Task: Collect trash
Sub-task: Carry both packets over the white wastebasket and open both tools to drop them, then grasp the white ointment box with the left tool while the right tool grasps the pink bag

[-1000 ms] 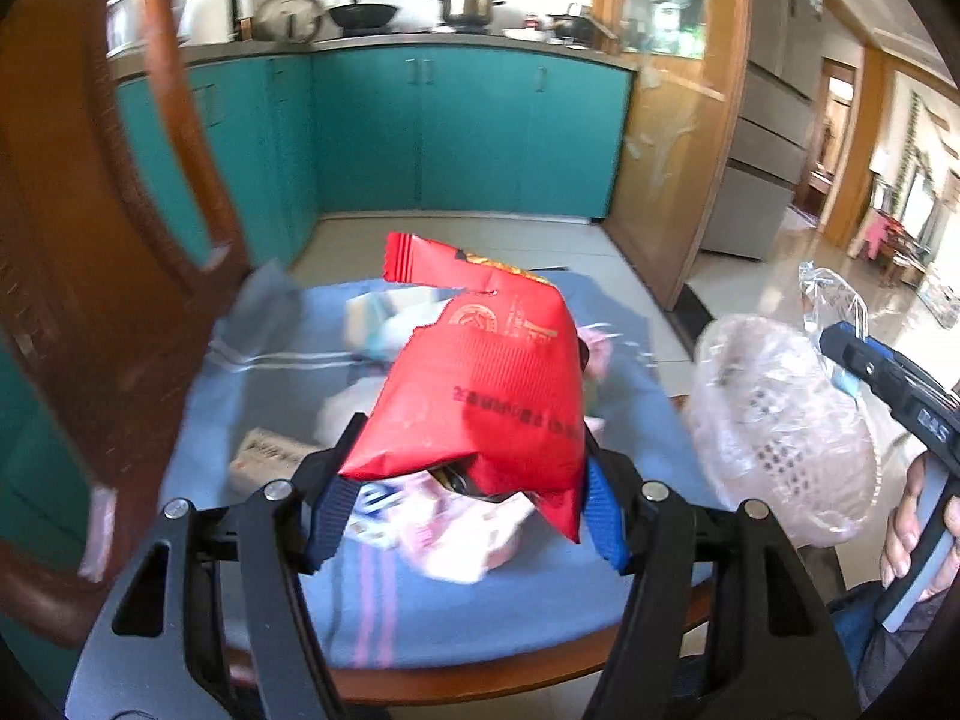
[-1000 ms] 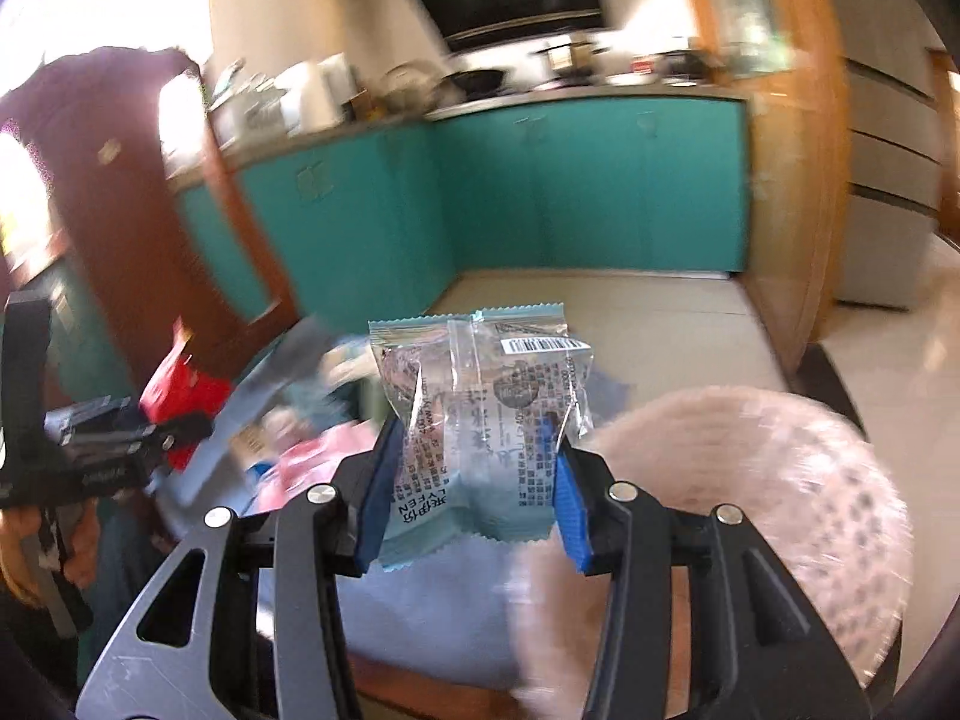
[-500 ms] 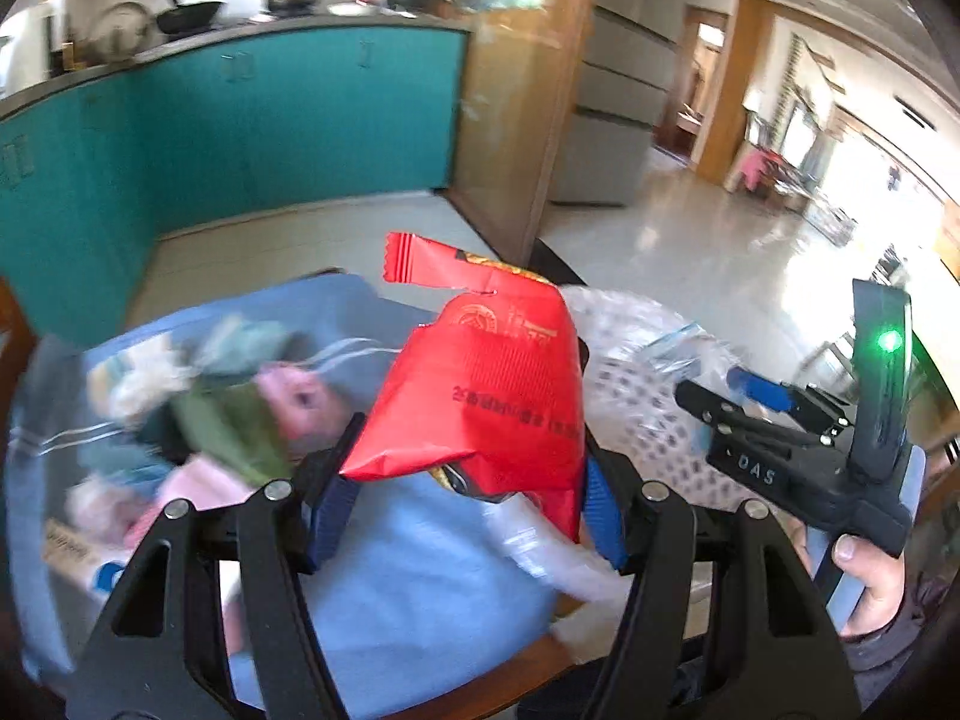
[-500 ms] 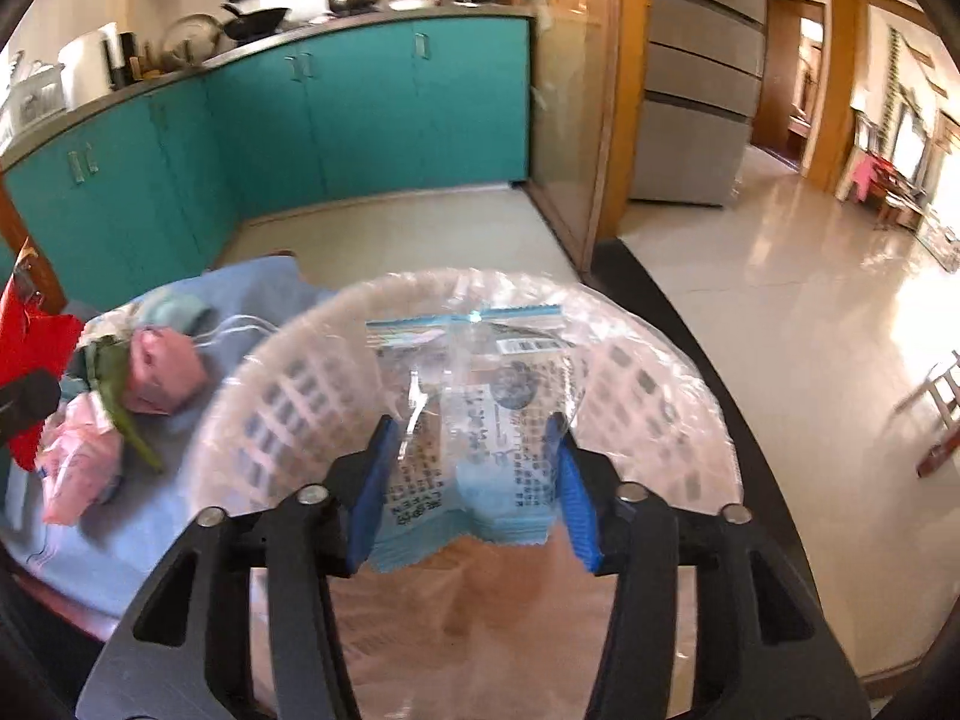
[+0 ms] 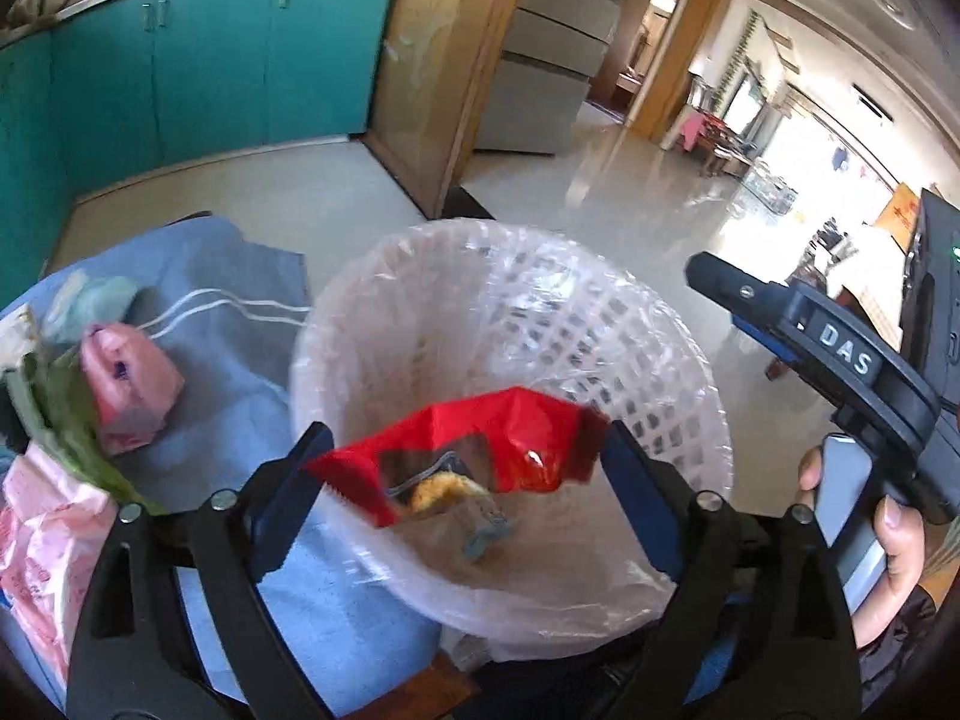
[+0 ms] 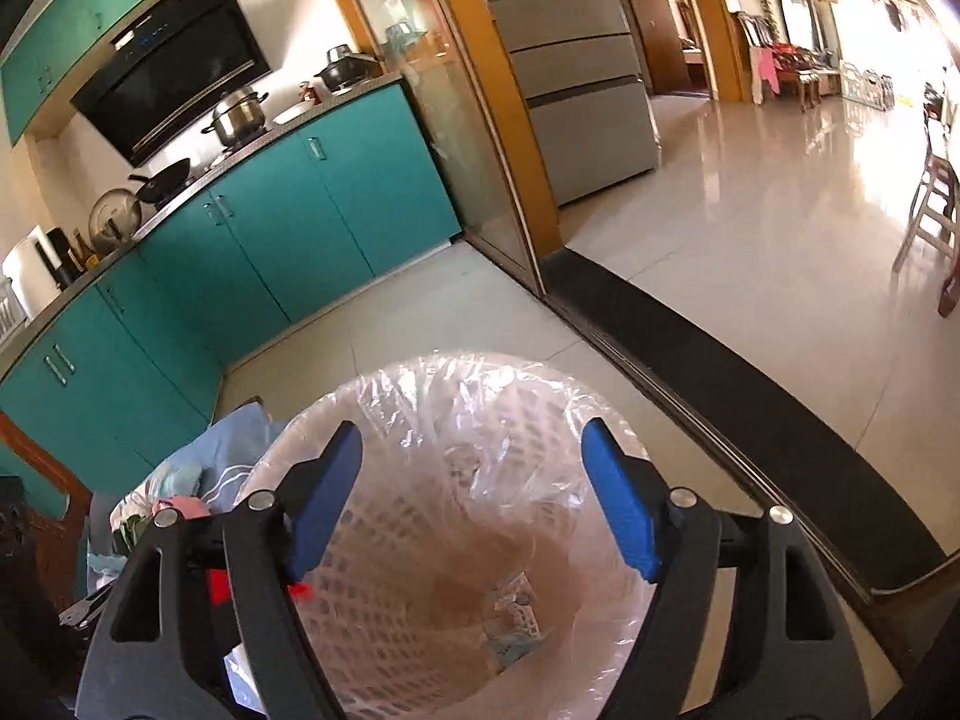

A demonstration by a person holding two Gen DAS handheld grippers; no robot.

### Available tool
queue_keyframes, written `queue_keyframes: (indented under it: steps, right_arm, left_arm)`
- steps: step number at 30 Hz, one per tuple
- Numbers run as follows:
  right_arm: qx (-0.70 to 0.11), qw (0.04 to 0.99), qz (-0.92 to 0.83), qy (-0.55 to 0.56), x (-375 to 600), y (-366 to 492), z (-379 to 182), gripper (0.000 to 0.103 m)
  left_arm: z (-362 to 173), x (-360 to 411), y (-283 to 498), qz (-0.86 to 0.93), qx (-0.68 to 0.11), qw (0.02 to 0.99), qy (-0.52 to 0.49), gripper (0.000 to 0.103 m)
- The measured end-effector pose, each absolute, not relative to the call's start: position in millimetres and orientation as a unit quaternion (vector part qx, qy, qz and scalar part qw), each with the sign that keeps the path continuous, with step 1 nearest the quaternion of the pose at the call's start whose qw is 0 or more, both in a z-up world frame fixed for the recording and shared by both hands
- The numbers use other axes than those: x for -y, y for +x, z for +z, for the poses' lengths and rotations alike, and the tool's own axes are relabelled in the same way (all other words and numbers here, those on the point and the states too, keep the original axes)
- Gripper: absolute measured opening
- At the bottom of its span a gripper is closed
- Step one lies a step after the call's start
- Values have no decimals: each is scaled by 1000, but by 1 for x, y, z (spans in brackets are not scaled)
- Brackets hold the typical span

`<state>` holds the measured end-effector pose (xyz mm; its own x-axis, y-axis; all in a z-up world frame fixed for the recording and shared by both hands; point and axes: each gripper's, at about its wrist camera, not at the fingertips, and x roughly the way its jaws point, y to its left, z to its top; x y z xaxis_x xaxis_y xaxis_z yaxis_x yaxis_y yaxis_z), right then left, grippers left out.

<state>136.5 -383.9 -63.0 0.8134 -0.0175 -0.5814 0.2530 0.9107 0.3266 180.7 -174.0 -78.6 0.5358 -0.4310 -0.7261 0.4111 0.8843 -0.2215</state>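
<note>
Left wrist view: a blue cloth (image 5: 240, 312) covers the tabletop beside a lined white basket (image 5: 690, 372). Over the basket, left gripper (image 5: 465, 468) fingers are opening around a tilted red wrapper (image 5: 522, 432). Right gripper (image 6: 471, 504) fingers are opening, empty, above a clear wrapper (image 6: 516, 618) inside.

Torn red snack wrapper (image 5: 480, 450) — mid-air over lined white basket (image 5: 600, 324)

A round wooden tabletop (image 5: 441, 681) carries a blue cloth (image 5: 228, 300) with white stripes. On the cloth lie a pink packet (image 5: 129, 387), a pink plastic bag (image 5: 42, 552) and a green wrapper (image 5: 66, 426). A plastic-lined white basket (image 5: 678, 414) stands at the cloth's edge.
</note>
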Motion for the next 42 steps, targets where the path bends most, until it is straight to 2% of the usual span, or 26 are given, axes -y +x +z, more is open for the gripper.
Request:
queue_keyframes:
  steps: [4,11,18,21,26,31,33,34,39,42]
  right_arm:
    - [-293,937,-52,181,373,137,-57,74]
    - [-300,937,-37,175,357,149,-57,74]
    - [-284,934,-67,207,373,147,-59,74]
    - [-284,929,-74,225,380,148,-61,74]
    - [-300,939,-24,167,350,156,-59,74]
    - [-312,940,105,87,279,160,-57,74]
    - [-316,936,149,47,246,158,-59,74]
    - [-323,930,174,33,228,158,-62,74]
    - [-423,852,308,16,141,177,-87,74]
    - [-443,834,328,-18,103,181,-89,74]
  left_arm:
    - [-68,153,180,-219,-403,888,-33,98]
    - [-71,147,191,-246,-424,869,-69,98]
    - [-66,158,192,-248,-429,867,-52,98]
    - [-48,153,193,-217,-406,887,-34,98]
    - [-33,94,173,-75,-352,933,5,98]
    - [-42,8,140,63,-361,930,23,97]
    - [-49,-12,132,93,-377,921,40,83]
    - [-57,-23,128,107,-394,911,51,72]
    - [-73,-57,112,116,-431,894,46,69]
    - [-75,-61,108,109,-436,892,52,59]
